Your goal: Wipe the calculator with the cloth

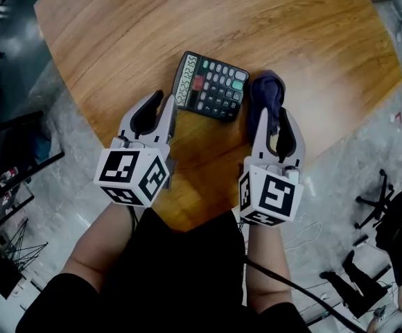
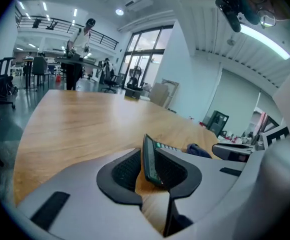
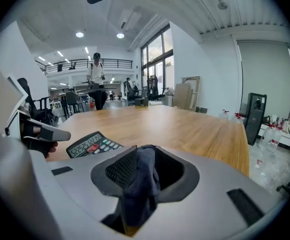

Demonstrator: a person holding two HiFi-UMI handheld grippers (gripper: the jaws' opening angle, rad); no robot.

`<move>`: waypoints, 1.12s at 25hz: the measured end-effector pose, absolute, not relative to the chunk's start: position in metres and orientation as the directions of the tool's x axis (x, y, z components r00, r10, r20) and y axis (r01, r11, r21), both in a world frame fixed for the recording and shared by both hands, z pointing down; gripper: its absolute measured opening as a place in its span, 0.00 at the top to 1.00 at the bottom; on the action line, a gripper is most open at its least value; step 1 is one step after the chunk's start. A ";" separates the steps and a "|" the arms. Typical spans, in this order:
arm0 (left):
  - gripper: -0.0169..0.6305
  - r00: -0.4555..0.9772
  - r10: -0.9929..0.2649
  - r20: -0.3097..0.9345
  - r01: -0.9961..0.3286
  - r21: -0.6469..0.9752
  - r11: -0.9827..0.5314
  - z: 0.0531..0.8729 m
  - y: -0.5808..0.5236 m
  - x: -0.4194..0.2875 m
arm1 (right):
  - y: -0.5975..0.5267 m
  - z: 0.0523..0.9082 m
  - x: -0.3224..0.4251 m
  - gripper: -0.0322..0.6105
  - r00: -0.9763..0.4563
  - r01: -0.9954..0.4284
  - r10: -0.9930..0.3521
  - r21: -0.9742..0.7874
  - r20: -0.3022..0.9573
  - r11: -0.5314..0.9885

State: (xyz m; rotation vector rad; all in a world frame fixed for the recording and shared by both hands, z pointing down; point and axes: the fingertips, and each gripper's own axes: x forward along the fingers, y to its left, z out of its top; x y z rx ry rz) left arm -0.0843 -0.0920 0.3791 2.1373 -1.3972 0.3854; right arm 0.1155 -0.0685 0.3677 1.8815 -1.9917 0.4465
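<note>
Now left claw (image 1: 158, 113) stands spread, calculator (image 1: 211, 85) edge between its tips; right claw (image 3: 147, 166) pinches cloth (image 1: 265, 92).

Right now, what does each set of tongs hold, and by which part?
Right tongs grip the cloth by its near end. Left tongs stand open around the calculator's edge.

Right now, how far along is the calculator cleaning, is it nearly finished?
Done: the right tool has the dark cloth clamped, right beside the calculator on the table. In hand: the left tool is open at the calculator's display end, not gripping it. Left: the wiping itself; whether any has happened cannot be told.
</note>
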 end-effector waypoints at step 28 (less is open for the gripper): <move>0.96 0.631 -0.773 -0.060 -0.771 0.055 -0.634 0.060 0.035 -0.061 | 0.057 0.047 -0.017 0.93 -0.286 -0.952 -0.953 0.140 -0.100 0.271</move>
